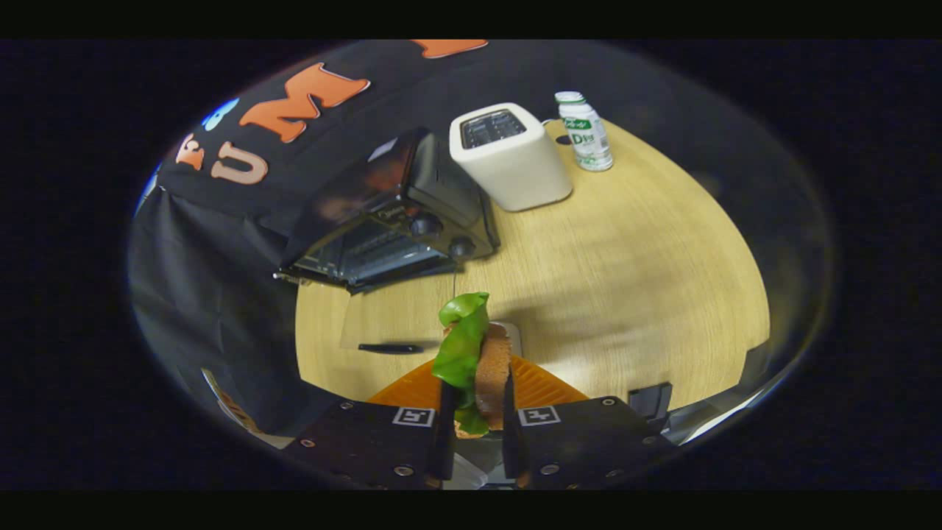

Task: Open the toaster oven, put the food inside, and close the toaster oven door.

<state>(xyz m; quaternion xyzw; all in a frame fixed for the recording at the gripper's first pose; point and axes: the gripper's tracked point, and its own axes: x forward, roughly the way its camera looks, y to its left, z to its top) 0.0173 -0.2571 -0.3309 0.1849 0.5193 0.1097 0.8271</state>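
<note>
Gripper view — gripper clamps sandwich; toaster oven door open.

The hand-held gripper fingers hide the sandwich's lower part.

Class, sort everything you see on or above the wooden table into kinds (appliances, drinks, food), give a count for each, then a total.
Appliances: 2 (black toaster oven, door open; white toaster)
Drink bottles: 1 (bottle beyond the white toaster)
Food: 1 (sandwich of bread and lettuce, pinched between the fingers of the gripper)
Total: 4
</note>
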